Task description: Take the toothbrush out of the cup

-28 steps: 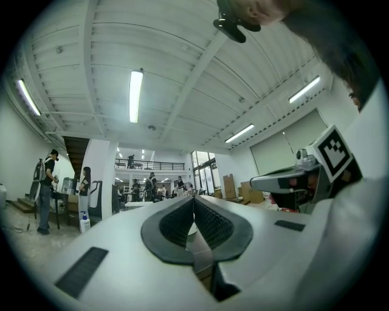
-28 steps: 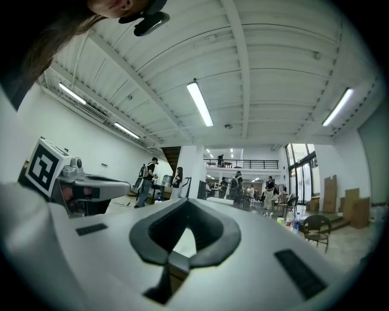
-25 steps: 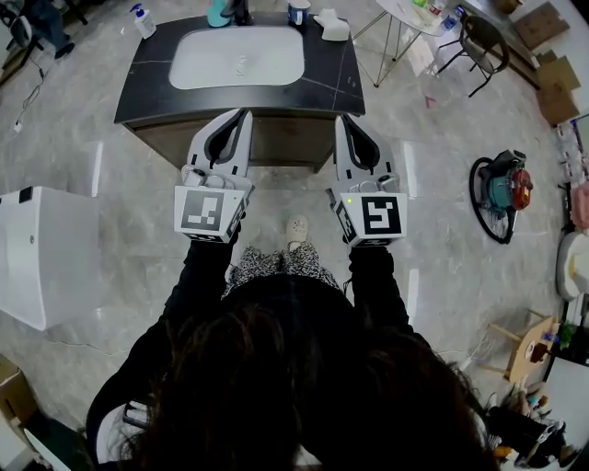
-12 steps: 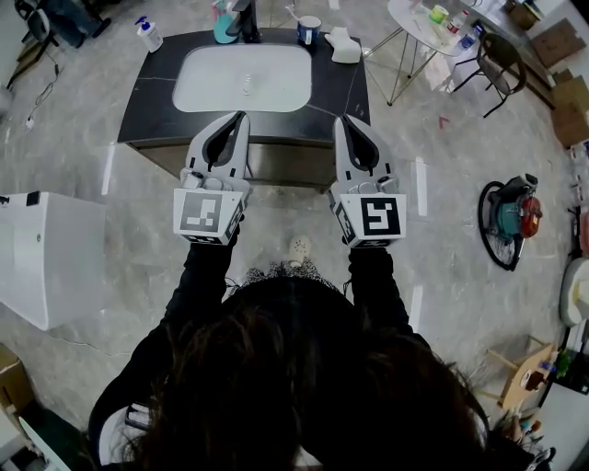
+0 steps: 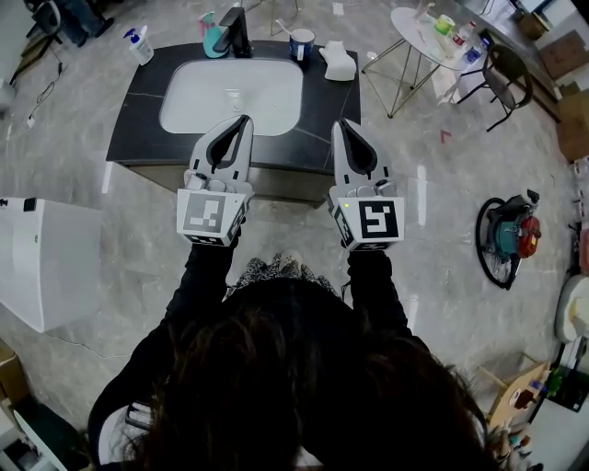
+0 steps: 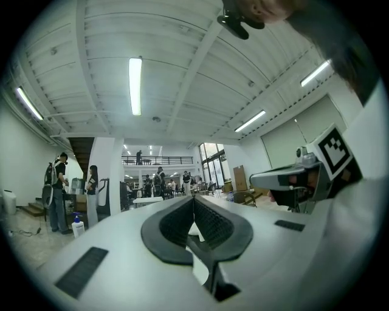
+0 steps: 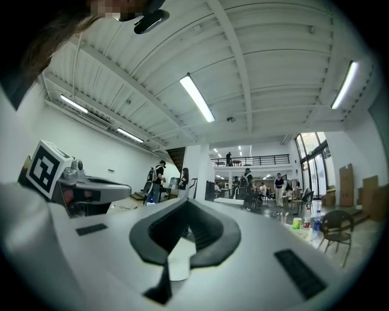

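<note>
A blue cup point(image 5: 301, 43) stands at the back of a dark counter point(image 5: 138, 129), right of the black tap point(image 5: 237, 31). A toothbrush point(image 5: 287, 28) leans out of it to the left. In the head view my left gripper point(image 5: 244, 120) and right gripper point(image 5: 342, 124) are held side by side over the counter's front part, well short of the cup. Both are shut with nothing between the jaws. The left gripper view shows its jaws point(image 6: 193, 200) shut against a hall, and the right gripper view shows the same point(image 7: 185, 205).
A white basin point(image 5: 232, 92) fills the counter's middle. A teal cup point(image 5: 213, 40), a soap bottle point(image 5: 138, 44) and a white object point(image 5: 337, 61) sit along its back. A white box point(image 5: 46, 262) stands on the floor at left, a round table point(image 5: 431, 32) and chair point(image 5: 502, 66) at right.
The counter has come nearer and lower in the head view. Both grippers, still shut and side by side, now reach over its front edge instead of hanging before it.
</note>
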`<state>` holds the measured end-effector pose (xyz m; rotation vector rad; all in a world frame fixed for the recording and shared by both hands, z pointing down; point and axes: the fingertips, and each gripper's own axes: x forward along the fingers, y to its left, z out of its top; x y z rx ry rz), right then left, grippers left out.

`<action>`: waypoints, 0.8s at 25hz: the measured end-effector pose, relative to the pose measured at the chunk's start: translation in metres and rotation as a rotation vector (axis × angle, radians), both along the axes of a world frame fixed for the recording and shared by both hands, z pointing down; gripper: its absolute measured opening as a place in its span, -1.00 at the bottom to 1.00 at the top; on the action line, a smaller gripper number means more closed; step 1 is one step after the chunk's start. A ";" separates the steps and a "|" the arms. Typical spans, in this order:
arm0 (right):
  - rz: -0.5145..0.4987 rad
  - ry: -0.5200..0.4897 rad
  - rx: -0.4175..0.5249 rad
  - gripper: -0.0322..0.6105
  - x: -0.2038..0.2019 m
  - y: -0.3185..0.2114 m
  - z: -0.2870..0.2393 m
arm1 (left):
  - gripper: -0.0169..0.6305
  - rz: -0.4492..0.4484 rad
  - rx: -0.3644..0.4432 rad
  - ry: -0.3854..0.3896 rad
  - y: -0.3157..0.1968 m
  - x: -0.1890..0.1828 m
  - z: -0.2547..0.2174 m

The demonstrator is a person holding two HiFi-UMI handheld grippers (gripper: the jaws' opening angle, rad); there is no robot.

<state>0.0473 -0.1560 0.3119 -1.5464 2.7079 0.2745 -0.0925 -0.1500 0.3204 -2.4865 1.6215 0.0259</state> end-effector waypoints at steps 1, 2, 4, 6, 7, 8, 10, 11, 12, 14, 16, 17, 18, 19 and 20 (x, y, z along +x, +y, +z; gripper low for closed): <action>-0.005 0.006 0.000 -0.89 0.003 -0.005 0.001 | -0.92 -0.003 -0.002 -0.002 -0.005 0.003 0.001; -0.009 0.015 0.000 -0.89 0.005 -0.010 0.002 | -0.92 -0.005 -0.004 -0.003 -0.010 0.007 0.002; -0.017 0.027 0.000 -0.89 0.010 -0.018 0.005 | -0.92 -0.007 -0.007 -0.005 -0.018 0.015 0.004; -0.024 0.026 -0.003 -0.89 0.015 -0.026 0.007 | -0.92 -0.008 -0.010 -0.005 -0.025 0.021 0.005; -0.026 0.024 -0.006 -0.89 0.017 -0.029 0.008 | -0.92 -0.008 -0.011 -0.005 -0.028 0.023 0.006; -0.029 0.022 -0.008 -0.89 0.018 -0.033 0.008 | -0.92 -0.010 -0.012 -0.005 -0.031 0.025 0.006; -0.036 0.022 -0.013 -0.89 0.019 -0.039 0.010 | -0.92 -0.017 -0.014 -0.004 -0.038 0.025 0.006; -0.040 0.022 -0.014 -0.89 0.019 -0.041 0.010 | -0.92 -0.020 -0.014 -0.005 -0.041 0.025 0.006; -0.043 0.021 -0.014 -0.89 0.019 -0.044 0.011 | -0.92 -0.023 -0.013 -0.006 -0.044 0.025 0.005; -0.047 0.018 -0.014 -0.89 0.019 -0.050 0.011 | -0.92 -0.022 -0.012 -0.008 -0.051 0.027 0.005; -0.054 0.017 -0.016 -0.89 0.019 -0.056 0.011 | -0.92 -0.017 -0.016 -0.005 -0.058 0.029 0.006; -0.058 0.018 -0.017 -0.89 0.018 -0.059 0.012 | -0.92 -0.011 -0.019 -0.002 -0.061 0.031 0.007; -0.060 0.019 -0.018 -0.89 0.017 -0.063 0.012 | -0.92 -0.003 -0.023 0.002 -0.066 0.033 0.008; -0.059 0.020 -0.018 -0.89 0.017 -0.067 0.012 | -0.92 0.007 -0.026 0.004 -0.071 0.035 0.009; -0.056 0.022 -0.018 -0.89 0.016 -0.072 0.013 | -0.92 0.018 -0.027 0.004 -0.077 0.037 0.010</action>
